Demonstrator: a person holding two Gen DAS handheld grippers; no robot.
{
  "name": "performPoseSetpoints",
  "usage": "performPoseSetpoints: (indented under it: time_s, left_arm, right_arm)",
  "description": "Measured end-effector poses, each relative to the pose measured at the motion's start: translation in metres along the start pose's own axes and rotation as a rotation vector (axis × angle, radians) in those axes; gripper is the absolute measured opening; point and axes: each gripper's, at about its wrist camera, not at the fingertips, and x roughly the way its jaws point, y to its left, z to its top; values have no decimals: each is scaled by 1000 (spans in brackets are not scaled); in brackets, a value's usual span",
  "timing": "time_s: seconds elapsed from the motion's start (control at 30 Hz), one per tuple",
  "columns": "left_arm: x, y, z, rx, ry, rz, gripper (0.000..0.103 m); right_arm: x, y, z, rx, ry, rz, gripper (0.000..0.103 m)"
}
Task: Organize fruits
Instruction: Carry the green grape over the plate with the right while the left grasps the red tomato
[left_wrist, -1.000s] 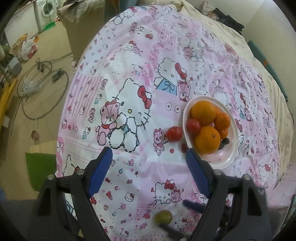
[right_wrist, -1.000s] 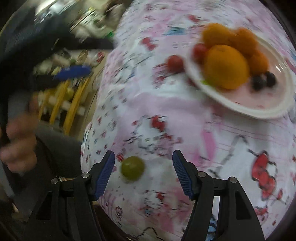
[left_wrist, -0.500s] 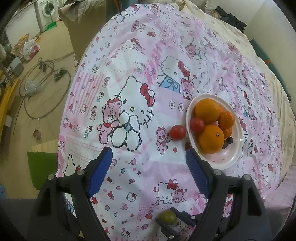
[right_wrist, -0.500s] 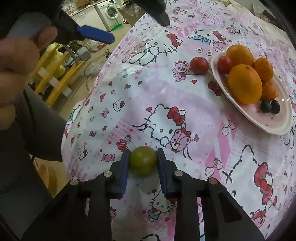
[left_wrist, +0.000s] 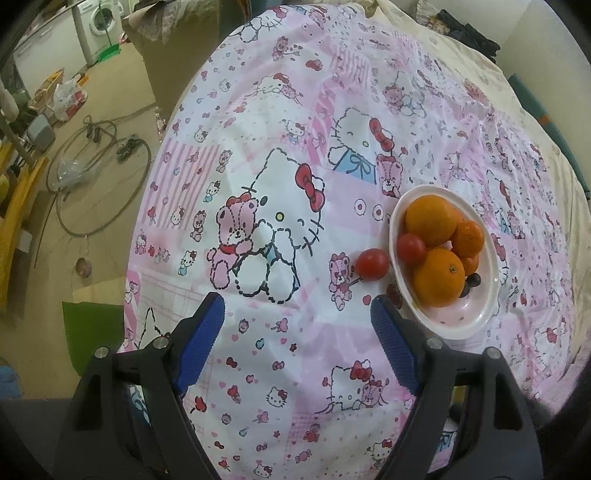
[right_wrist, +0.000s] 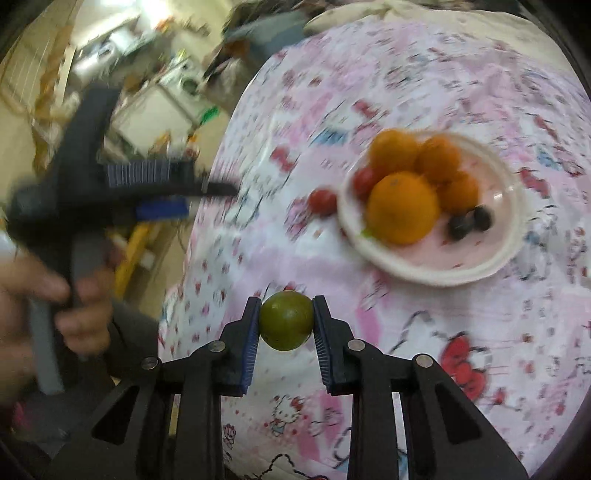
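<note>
My right gripper (right_wrist: 285, 320) is shut on a small green fruit (right_wrist: 285, 319) and holds it above the pink cartoon-print cloth (right_wrist: 424, 332). A white plate (right_wrist: 498, 266) ahead holds oranges (right_wrist: 402, 208), a red tomato (right_wrist: 364, 178) and dark berries (right_wrist: 469, 219). A second red tomato (right_wrist: 322, 201) lies on the cloth just left of the plate. In the left wrist view my left gripper (left_wrist: 297, 314) is open and empty over the cloth, with the loose tomato (left_wrist: 372, 264) and the plate (left_wrist: 476, 321) ahead to its right.
The left gripper and the hand holding it show blurred at the left of the right wrist view (right_wrist: 147, 184). The cloth (left_wrist: 280, 122) falls off at its left edge to a floor with cables (left_wrist: 99, 181) and a green mat (left_wrist: 92, 328).
My right gripper closed on the green fruit and has lifted it off the cloth toward the plate. The fruit has left the left wrist view. The left gripper stays open.
</note>
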Motion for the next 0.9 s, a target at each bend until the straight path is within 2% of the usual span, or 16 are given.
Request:
performPoseSetpoints:
  time_s: [0.23,0.43,0.5,0.63,0.73,0.8,0.9]
  left_arm:
    - [11,-7,0,37,26,23,79]
    - [20,-22,5,140,75,41,79]
    - [24,-27,7,188,98,49,79]
    - [36,-37,8,361,173,78,79]
    - [48,-49,9,484,219,60,79]
    - [55,-57,9,540,232,46,78]
    - [65,-72,12,637,204,42,73]
  right_arm:
    - [-51,-41,40,78,-116,-34,29]
    - [-68,-89,47,192,-178,-62,29]
    - [-70,-100,45,240,-189,-57,29]
    - [-69,-110,47,262,-193,-77,29]
    - [-65,-112,46,270,-183,-79,29]
    - [-62,-111,47,269,-173,-78,29]
    - [-58,-108,49,249,-164,-81,29]
